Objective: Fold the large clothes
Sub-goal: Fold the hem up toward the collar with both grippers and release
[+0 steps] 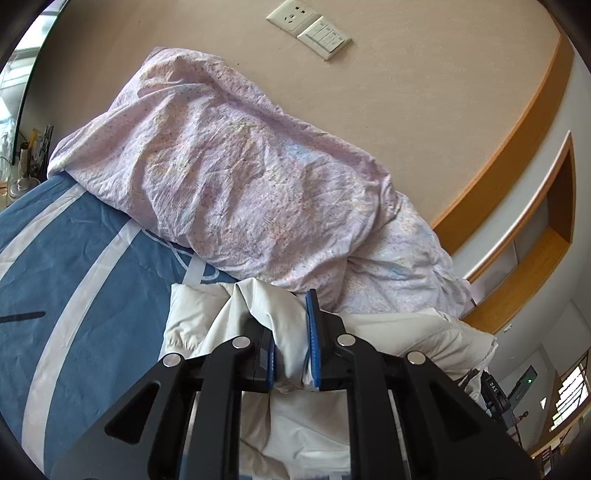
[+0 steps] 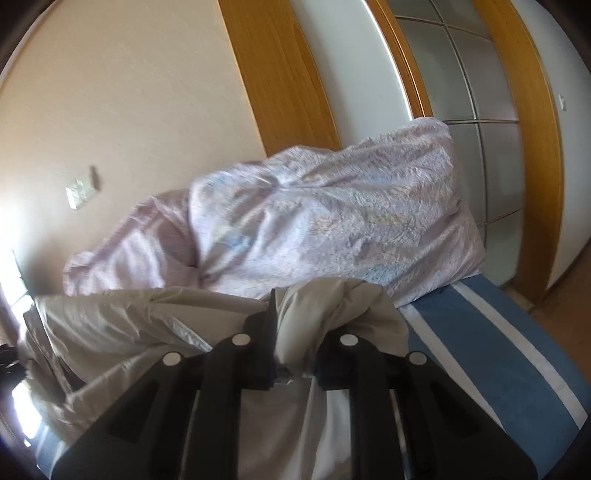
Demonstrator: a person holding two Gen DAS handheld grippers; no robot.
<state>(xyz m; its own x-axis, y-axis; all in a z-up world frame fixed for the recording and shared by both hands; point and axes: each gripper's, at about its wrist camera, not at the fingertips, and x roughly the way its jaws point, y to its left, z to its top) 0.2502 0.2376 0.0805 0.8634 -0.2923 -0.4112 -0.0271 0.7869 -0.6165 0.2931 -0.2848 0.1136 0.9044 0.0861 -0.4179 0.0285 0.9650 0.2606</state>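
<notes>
White padded fabric of a jacket (image 1: 291,332) is pinched between the blue pads of the left gripper (image 1: 291,354), whose jaws are closed tight on a bunched fold. In the right wrist view the same jacket (image 2: 325,314) is seen clamped in the right gripper (image 2: 295,350), its jaws nearly closed on a gathered wad of cloth. The jacket is stretched between the two grippers and is lifted partly off a bed (image 1: 74,258), which is covered in blue with white stripes. Just behind the jacket, a crumpled pink patterned quilt (image 1: 240,177) is heaped against a beige wall (image 1: 406,92). On that wall a socket (image 1: 290,16) and a switch plate (image 1: 325,37) are mounted. The letters "DAS" are read on a dark device (image 1: 493,391) at the lower right of the left view. Wooden trim (image 2: 273,74) and a frosted glass door (image 2: 461,92) are seen beyond the quilt in the blurred right view.
</notes>
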